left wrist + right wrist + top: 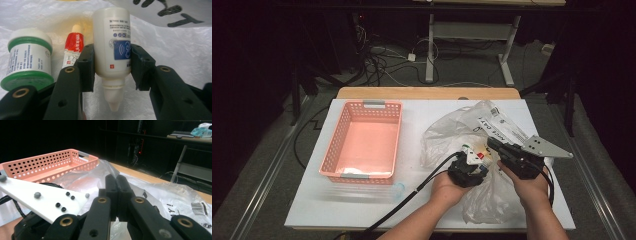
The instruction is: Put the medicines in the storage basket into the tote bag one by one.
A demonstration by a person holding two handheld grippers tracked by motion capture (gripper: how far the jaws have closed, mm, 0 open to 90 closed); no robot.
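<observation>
The white tabletop (362, 210) carries a pink perforated basket (362, 142) well off to the left of both pairs of fingers, and a crumpled clear plastic bag (447, 132) that spreads under and around them. A clear tube-like thing lies blurred just in front of the basket; I can't tell what it is.

The right gripper (116, 195) has its fingers pressed flat together with nothing showing between them, poised over the bag with the basket beyond.

The left gripper (112, 67) sits just left of the right one and reaches into the bag. Its fingers (86, 67) stand partly open, one on each side of a white dropper bottle (112, 42), pads against its body. The bottle lies with its nozzle toward the gripper, its blue label up.

Just beside the left finger lies a small red-and-white tube (72, 47), partly behind that finger. Farther out on that side lies a white jar with green bands (28, 60).
</observation>
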